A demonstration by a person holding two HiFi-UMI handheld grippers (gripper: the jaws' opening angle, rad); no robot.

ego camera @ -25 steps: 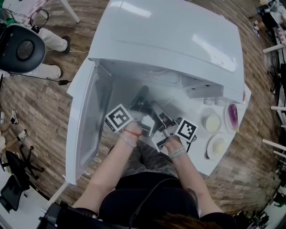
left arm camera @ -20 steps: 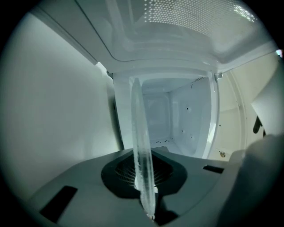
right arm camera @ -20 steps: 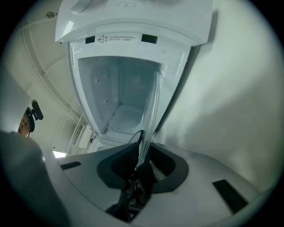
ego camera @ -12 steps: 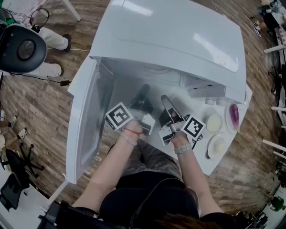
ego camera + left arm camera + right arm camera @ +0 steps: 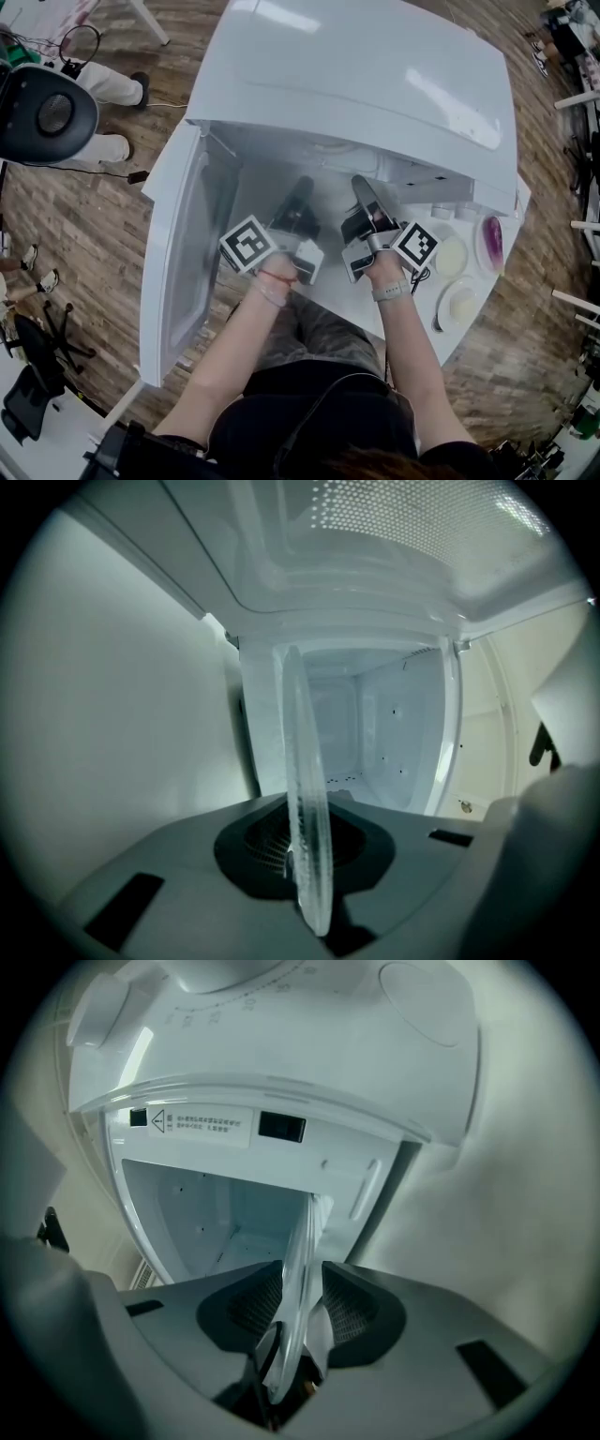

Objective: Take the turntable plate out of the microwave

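Round clear glass turntable plate [image 5: 307, 855]: glossy, rim possibly ribbed. White microwave casing [image 5: 375, 75]: smooth, glossy. Brown plank floor [image 5: 84, 220]: wood-grain.

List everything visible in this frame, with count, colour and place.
microwave: one, white, on the white table, door open leftward
turntable plate: one, clear glass, at the cavity mouth
round dishes: three, two cream, one purple, table's right side
bystander's legs: two, white trousers, upper left floor
left gripper: one, grey, jaws just been closing, clamped on the plate
right gripper: one, grey, jaws just been opening, plate's edge loose between them
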